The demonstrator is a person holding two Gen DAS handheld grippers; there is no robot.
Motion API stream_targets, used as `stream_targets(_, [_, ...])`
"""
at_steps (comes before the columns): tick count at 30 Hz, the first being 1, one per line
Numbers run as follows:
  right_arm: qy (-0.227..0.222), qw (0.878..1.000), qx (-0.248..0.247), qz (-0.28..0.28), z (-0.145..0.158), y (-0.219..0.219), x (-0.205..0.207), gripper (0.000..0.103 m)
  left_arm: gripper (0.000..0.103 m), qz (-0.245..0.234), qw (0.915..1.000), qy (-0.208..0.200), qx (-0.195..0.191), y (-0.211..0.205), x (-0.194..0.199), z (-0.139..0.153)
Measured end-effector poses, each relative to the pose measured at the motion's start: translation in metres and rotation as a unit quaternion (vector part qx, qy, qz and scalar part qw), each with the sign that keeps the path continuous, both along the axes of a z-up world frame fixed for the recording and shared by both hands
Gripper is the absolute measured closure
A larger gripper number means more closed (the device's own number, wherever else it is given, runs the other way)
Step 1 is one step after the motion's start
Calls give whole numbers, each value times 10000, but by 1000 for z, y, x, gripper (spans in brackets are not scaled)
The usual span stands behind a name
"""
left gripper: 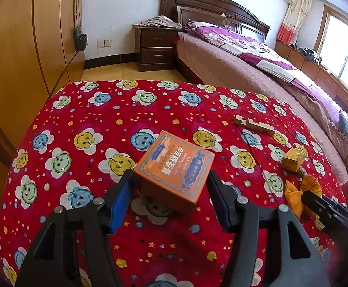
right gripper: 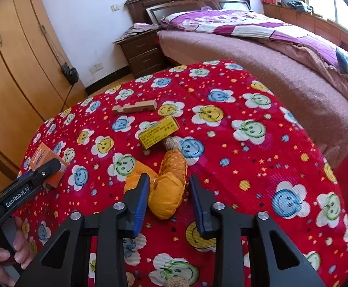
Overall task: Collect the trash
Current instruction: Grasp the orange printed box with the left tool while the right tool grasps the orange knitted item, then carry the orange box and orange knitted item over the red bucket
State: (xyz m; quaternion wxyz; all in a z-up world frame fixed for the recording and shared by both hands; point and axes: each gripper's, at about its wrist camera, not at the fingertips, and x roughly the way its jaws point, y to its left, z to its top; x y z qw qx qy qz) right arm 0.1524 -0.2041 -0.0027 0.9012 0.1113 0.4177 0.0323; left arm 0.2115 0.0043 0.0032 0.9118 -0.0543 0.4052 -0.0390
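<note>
An orange box (left gripper: 174, 169) with blue print lies on the red smiley-flower cloth (left gripper: 102, 110). My left gripper (left gripper: 170, 179) is open, one finger at each side of the box, not closed on it. In the right wrist view the box (right gripper: 43, 160) sits behind the left gripper (right gripper: 51, 167). An orange crumpled bag (right gripper: 168, 186) lies between the open fingers of my right gripper (right gripper: 170, 186). A small yellow box (right gripper: 158, 131) and a wooden block (right gripper: 134, 107) lie farther back.
The yellow box (left gripper: 293, 159), wooden block (left gripper: 254, 123) and orange bag (left gripper: 302, 193) lie to the right in the left view. A bed (left gripper: 245, 55) stands beyond the table, a nightstand (left gripper: 156, 47) and wardrobe (left gripper: 18, 47) to the left.
</note>
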Motion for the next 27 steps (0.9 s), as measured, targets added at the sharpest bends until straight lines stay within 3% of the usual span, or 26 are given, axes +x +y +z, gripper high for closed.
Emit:
stream_targets(7, [-96, 10000, -3, 0, 4, 0, -5, 83, 41, 2, 10000, 1, -48, 2, -1, 1])
stream_targets(15, [-413, 9986, 276, -182, 24, -14, -30, 84, 41, -64, 9996, 36, -281, 5, -2, 2])
stream_targets(27, [-1006, 9919, 482, -612, 65, -52, -89, 84, 41, -377, 9987, -187, -287, -14, -19, 15])
